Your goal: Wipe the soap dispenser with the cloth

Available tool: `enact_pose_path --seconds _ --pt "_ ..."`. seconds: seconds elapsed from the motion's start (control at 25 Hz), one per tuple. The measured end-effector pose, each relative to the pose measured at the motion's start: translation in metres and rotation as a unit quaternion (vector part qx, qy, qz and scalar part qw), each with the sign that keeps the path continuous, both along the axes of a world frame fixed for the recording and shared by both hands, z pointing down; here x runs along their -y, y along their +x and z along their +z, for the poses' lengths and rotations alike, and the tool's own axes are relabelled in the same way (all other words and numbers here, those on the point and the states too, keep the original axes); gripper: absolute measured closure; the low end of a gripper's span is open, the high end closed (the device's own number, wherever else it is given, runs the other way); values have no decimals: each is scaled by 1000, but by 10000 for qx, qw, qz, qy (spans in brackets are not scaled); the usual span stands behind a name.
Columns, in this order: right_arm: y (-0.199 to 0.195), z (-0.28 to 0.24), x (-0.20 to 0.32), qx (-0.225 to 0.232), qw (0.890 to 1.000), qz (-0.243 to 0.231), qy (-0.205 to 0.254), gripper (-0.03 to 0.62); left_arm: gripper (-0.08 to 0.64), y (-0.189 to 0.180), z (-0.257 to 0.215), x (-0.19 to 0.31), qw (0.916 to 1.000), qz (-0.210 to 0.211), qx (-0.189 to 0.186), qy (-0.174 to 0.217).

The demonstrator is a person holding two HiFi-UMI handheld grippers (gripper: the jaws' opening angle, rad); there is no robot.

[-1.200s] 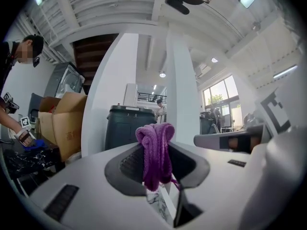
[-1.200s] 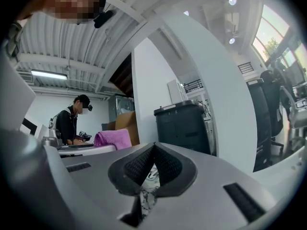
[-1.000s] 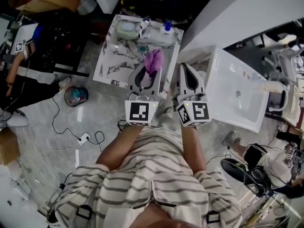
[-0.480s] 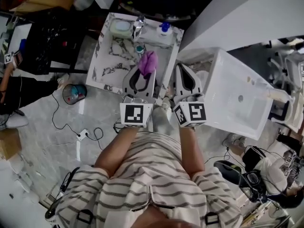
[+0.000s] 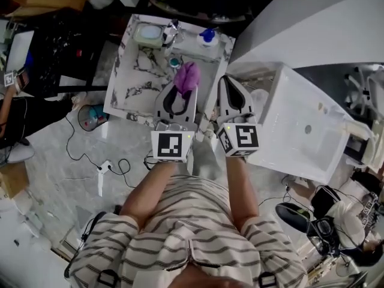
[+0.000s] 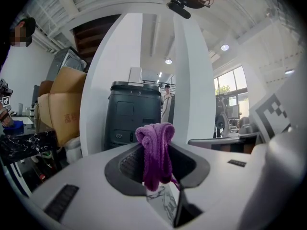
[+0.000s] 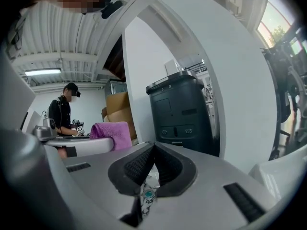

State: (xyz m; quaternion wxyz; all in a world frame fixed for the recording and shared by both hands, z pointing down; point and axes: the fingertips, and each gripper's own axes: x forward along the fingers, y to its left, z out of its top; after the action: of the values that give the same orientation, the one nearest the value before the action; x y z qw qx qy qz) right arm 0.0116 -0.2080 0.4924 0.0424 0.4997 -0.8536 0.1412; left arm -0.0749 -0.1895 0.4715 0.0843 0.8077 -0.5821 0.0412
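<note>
My left gripper (image 5: 182,87) is shut on a bunched purple cloth (image 5: 186,77), which sticks out beyond its tips over the near edge of a marble-topped table (image 5: 141,80). In the left gripper view the cloth (image 6: 155,152) hangs folded between the pads. My right gripper (image 5: 227,81) is beside it, shut and empty; in its own view the pads (image 7: 139,164) meet with nothing between them. On the far side of the table stand a blue-topped white bottle (image 5: 207,38) and a chrome pump-like piece (image 5: 170,32). Which of them is the soap dispenser I cannot tell.
A pale green dish (image 5: 148,35) and a small teal object (image 5: 174,62) also sit on the table. A large white basin (image 5: 324,155) stands at the right. On the floor to the left are a round bin (image 5: 92,116) and cables with a power strip (image 5: 105,174). A dark cabinet (image 6: 136,109) stands beyond.
Both grippers have come lower and forward toward the marble table, side by side. The cloth has stayed in the left gripper and the right has stayed shut.
</note>
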Motion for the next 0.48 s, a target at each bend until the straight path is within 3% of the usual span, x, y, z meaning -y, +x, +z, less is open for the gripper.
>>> enact_pose_path --seconds 0.48 --pt "-11 46 51 -13 9998 -190 14 583 448 -1 34 23 9997 -166 28 -182"
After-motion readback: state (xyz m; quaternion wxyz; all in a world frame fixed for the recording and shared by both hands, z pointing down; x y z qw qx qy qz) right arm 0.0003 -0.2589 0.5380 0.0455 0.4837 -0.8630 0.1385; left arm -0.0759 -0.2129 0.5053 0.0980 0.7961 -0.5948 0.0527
